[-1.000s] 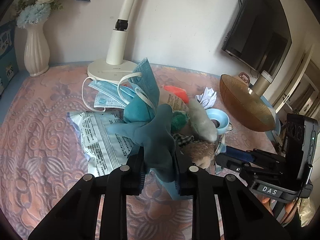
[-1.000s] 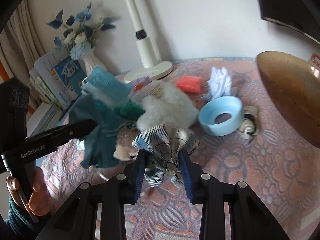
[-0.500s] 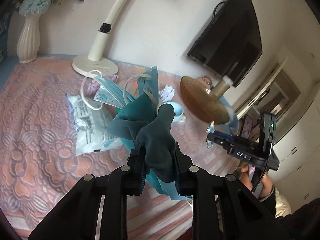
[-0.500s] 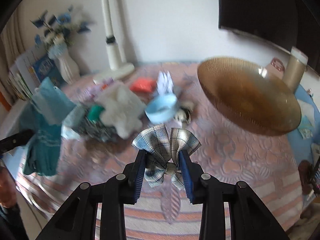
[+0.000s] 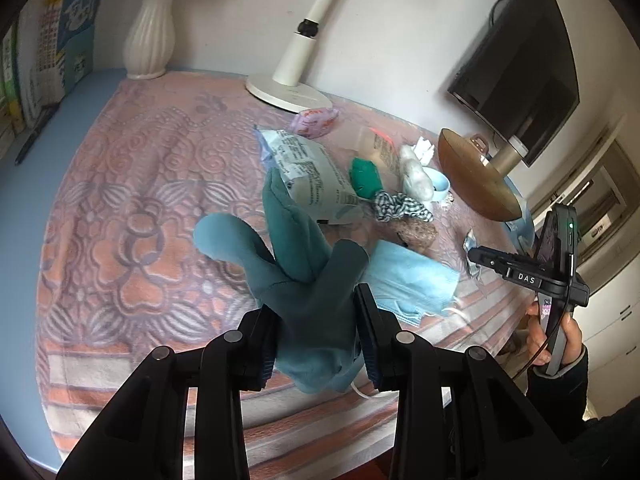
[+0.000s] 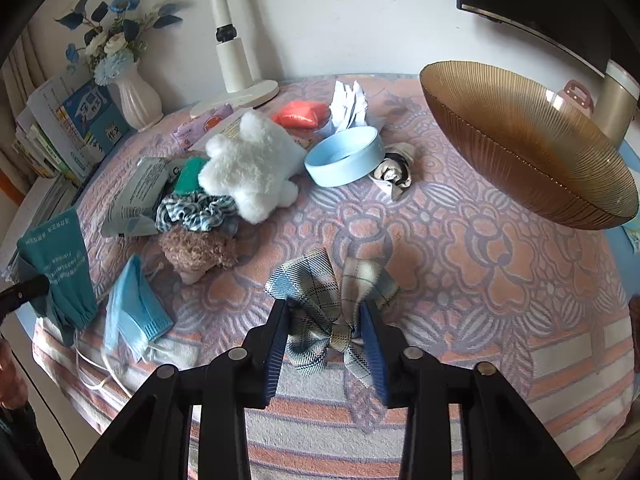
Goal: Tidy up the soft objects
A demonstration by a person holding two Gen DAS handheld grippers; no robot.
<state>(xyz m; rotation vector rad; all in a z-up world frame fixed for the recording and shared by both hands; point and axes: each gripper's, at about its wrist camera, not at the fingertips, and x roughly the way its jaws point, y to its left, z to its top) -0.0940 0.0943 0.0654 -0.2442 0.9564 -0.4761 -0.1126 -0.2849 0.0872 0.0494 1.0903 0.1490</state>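
A: Teal glove (image 5: 308,280) sits between the fingers of our left gripper (image 5: 318,336). The jaws have just been opening, and the glove now looks slack between the pads, with its cuff sagging toward the pink patterned cloth (image 5: 132,208). We cannot tell if either pad presses on it.

B: Our right gripper (image 6: 326,344) has the plaid bow (image 6: 334,312) between its fingers. Those jaws have just been opening too. We see a gap between the bow's knot and each blue pad, so the bow lies loose on the cloth near the front edge.

A: Just beside the glove, to the right in the left wrist view, lies 1 blue face mask (image 5: 412,280), flat on the cloth. Beyond it we see the brown plush (image 5: 416,232) and the checked scrunchie (image 5: 396,206).

B: From the right wrist view, the white plush toy (image 6: 252,168) lies partly over the scrunchie, with a printed packet (image 6: 138,196) to its left. The blue ring (image 6: 344,156) is just right of the plush. The amber bowl (image 6: 528,140) stands tilted at the far right, well apart from the pile.

A: At the back we see the lamp base (image 5: 288,92) and the white vase (image 5: 150,40).
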